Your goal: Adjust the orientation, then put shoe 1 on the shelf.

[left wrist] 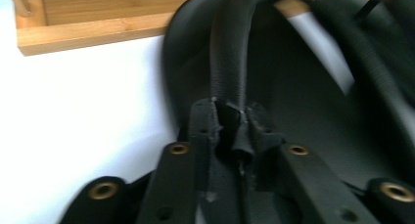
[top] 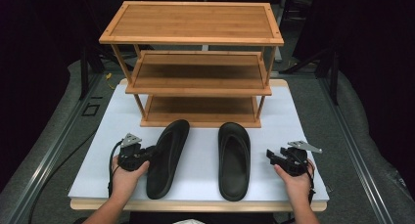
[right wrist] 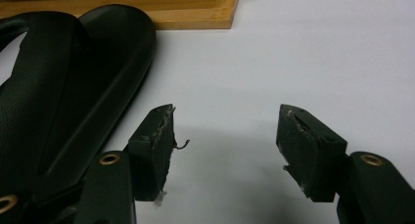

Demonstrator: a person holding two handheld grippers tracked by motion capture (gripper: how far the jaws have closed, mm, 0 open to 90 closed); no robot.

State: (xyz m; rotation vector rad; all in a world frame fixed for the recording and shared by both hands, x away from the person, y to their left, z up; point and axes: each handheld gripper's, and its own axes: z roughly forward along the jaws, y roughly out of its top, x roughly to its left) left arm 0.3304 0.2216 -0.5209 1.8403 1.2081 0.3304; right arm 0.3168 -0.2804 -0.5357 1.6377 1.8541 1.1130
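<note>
Two black flip-flop sandals lie side by side on the white board (top: 293,116), toes toward the rack. My left gripper (top: 150,153) reaches in from the left over the left sandal (top: 169,155). In the left gripper view the left gripper (left wrist: 235,123) is shut on that sandal's black strap (left wrist: 229,53), which arches up and away from the jaws. My right gripper (top: 272,155) rests to the right of the right sandal (top: 234,160). Seen in its own view, the right gripper (right wrist: 225,141) stands open over bare board, with the right sandal (right wrist: 63,87) to its left, untouched.
A three-tier bamboo shoe rack (top: 195,23) stands at the back of the board; its bottom shelf (top: 200,111) sits just beyond the sandal toes, and its base edge (right wrist: 195,9) is near the right gripper. The board's front edge is close to the person's hands.
</note>
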